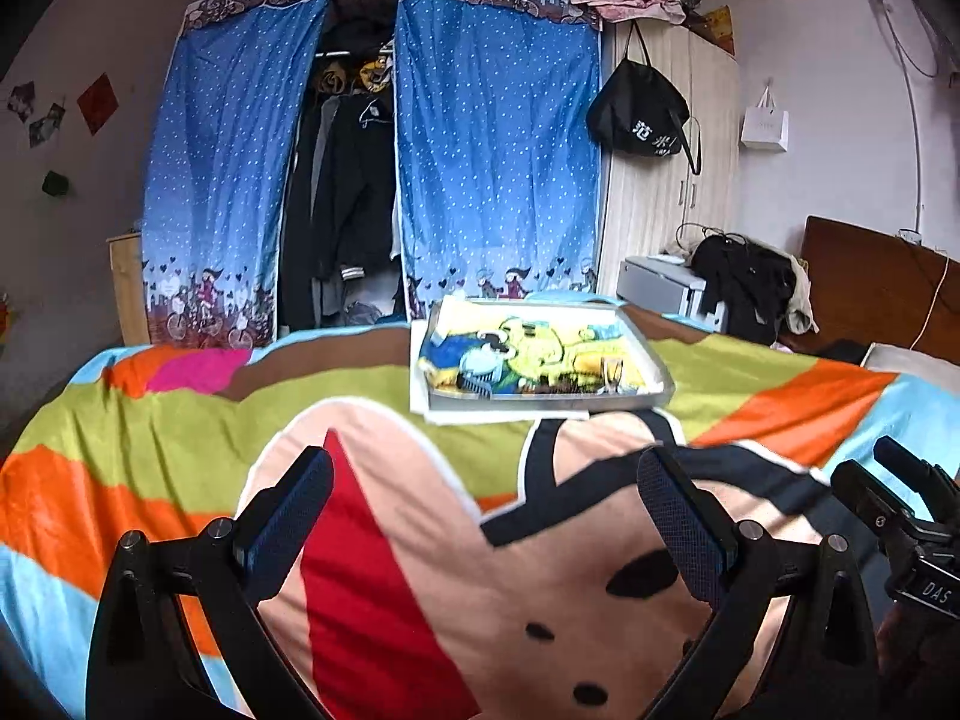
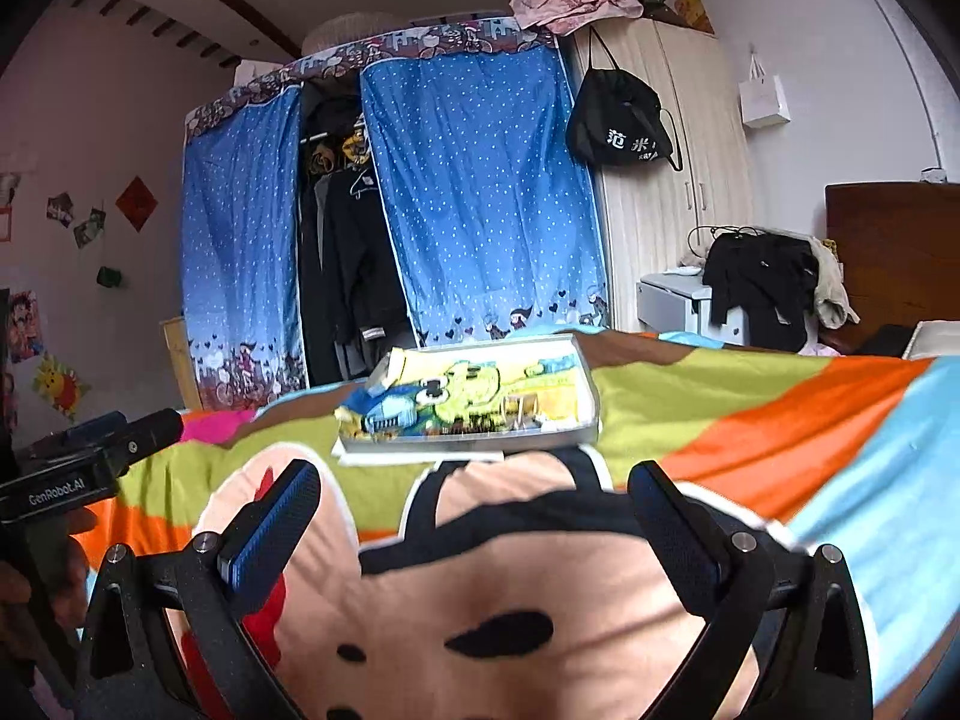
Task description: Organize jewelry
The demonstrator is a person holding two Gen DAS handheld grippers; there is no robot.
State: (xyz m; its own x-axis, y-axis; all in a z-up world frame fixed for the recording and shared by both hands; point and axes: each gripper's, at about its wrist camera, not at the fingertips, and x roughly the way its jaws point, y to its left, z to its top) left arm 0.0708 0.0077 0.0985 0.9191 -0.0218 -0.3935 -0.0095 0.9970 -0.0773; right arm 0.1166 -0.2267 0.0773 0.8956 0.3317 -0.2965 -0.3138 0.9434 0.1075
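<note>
A metal tray [image 1: 540, 401] lined with a yellow and blue cartoon cloth lies on the bed, holding small dark jewelry pieces [image 1: 561, 385] and a blue comb [image 1: 477, 381] along its near edge. The same tray [image 2: 468, 441] shows in the right wrist view, ahead of both grippers. My left gripper [image 1: 486, 468] is open above the cartoon bedspread, well short of the tray, nothing between its fingers. My right gripper [image 2: 474, 483] is open too, empty, just short of the tray's near rim. The right gripper [image 1: 900, 504] shows at the left view's right edge.
The striped cartoon bedspread [image 1: 180, 420] covers the whole bed. Beyond stand a blue dotted fabric wardrobe [image 1: 498, 168], a white cabinet with a hanging black bag [image 1: 639, 114], and dark clothes piled [image 1: 750, 294] by a wooden headboard [image 1: 870, 282]. The left gripper body [image 2: 78, 468] is at left.
</note>
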